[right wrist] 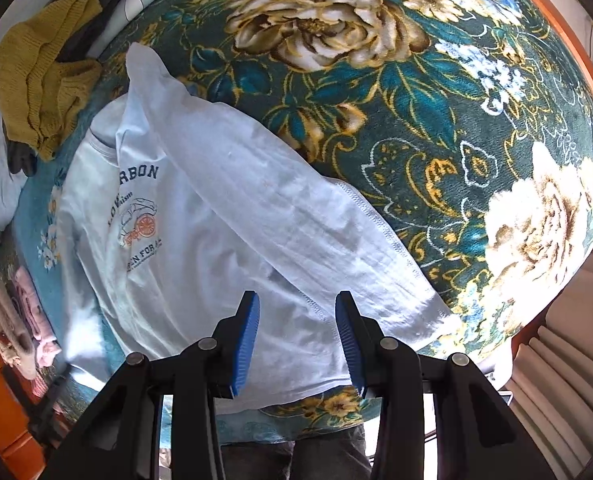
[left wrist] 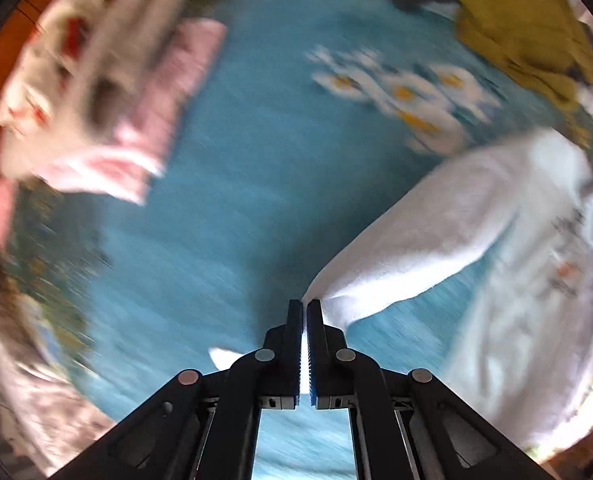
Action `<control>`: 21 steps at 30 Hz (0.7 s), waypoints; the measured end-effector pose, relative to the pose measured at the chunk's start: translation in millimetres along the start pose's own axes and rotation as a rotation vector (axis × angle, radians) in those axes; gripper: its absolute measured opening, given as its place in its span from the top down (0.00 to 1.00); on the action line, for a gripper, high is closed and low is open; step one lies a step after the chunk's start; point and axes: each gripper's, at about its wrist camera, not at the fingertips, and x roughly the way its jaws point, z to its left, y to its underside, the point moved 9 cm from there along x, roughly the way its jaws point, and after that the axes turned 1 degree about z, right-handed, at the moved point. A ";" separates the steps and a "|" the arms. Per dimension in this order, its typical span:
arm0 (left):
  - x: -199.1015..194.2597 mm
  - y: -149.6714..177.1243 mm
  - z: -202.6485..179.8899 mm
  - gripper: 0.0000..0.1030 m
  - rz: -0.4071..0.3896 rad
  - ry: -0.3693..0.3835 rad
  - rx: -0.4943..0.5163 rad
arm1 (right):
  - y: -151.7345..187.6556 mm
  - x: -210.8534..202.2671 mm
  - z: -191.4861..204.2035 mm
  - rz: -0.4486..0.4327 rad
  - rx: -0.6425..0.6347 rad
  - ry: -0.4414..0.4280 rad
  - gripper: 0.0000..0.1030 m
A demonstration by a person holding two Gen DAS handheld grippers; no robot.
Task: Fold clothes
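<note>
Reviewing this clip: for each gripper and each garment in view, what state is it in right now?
Left gripper: shut on white fabric, camera view motion-blurred.
Right gripper: open, above the shirt's hem, holding nothing.
White T-shirt: print side up, one side folded over the middle.
Mustard knit sweater: crumpled, unfolded.
Pink garment: folded, in the stack by the bed edge.
Floral blanket: spread flat under the clothes.

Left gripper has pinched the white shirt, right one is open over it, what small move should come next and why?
Probably carry the left gripper, shut on the pale printed cotton T-shirt, across the shirt to lay that pinched edge over. One side already lies folded across the print, and the open right gripper only hovers above the hem.
</note>
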 end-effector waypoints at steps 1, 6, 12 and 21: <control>6.8 -8.0 16.4 0.98 -0.007 -0.038 -0.015 | -0.3 4.1 0.6 0.007 -0.018 0.011 0.61; 33.3 -41.6 60.7 0.97 -0.013 -0.159 -0.080 | -9.0 29.2 20.6 0.032 -0.103 0.039 0.61; 26.8 -44.0 28.1 0.94 0.009 -0.069 -0.104 | -24.2 62.4 55.5 0.057 -0.202 0.053 0.61; 37.6 -2.1 -9.0 0.94 0.079 0.044 -0.107 | -53.0 84.6 63.4 0.045 -0.274 0.154 0.98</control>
